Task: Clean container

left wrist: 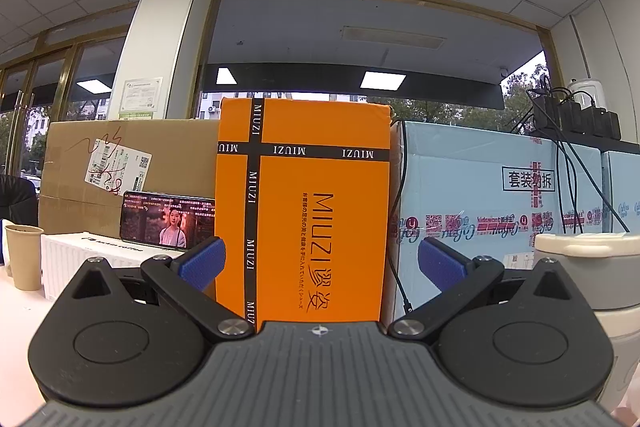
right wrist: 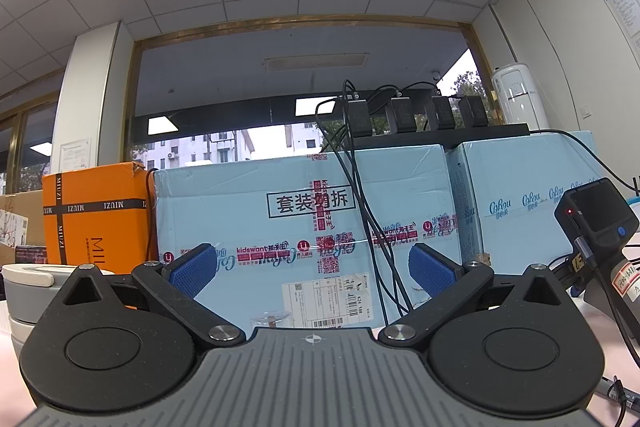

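Note:
A grey container with a cream lid (left wrist: 592, 267) stands at the right edge of the left wrist view, partly behind the gripper body. It shows again at the left edge of the right wrist view (right wrist: 28, 287). My left gripper (left wrist: 320, 263) is open and empty, facing an orange box. My right gripper (right wrist: 312, 269) is open and empty, facing a light blue carton. A small clear glass dish (right wrist: 272, 319) peeks over the right gripper's body, mostly hidden.
An orange MIUZI box (left wrist: 316, 203), a brown carton (left wrist: 120, 163) and light blue cartons (right wrist: 304, 211) form a wall at the back. A phone (left wrist: 168, 221) leans on a white box. A paper cup (left wrist: 24, 257) stands left. Chargers and cables (right wrist: 400, 115) sit above; a black device (right wrist: 596, 223) is right.

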